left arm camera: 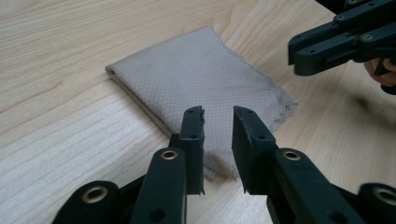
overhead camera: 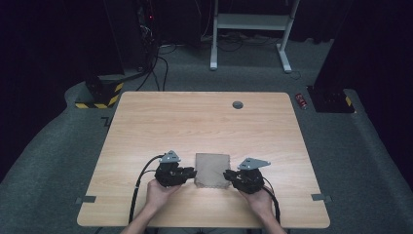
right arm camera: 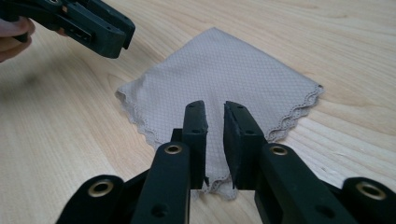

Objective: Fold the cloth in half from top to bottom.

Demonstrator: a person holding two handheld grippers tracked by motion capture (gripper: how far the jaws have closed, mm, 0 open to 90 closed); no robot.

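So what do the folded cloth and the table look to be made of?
Cloth: a thin woven fabric, beige and matte, going by its fine grid texture and scalloped stitched edge. Table: wood or wood-look laminate, pale with grain lines and a smooth, slightly glossy top; which one I cannot tell.

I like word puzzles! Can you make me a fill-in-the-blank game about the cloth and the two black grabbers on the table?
1. The folded beige cloth lies on a table made of ____.
2. The cloth lies ____ the left gripper and the right gripper.
3. The jaws of the left gripper are ____, with a gap between them.
4. The edge of the cloth near the right gripper has a ____ trim.

Missing words: wood; between; open; wavy
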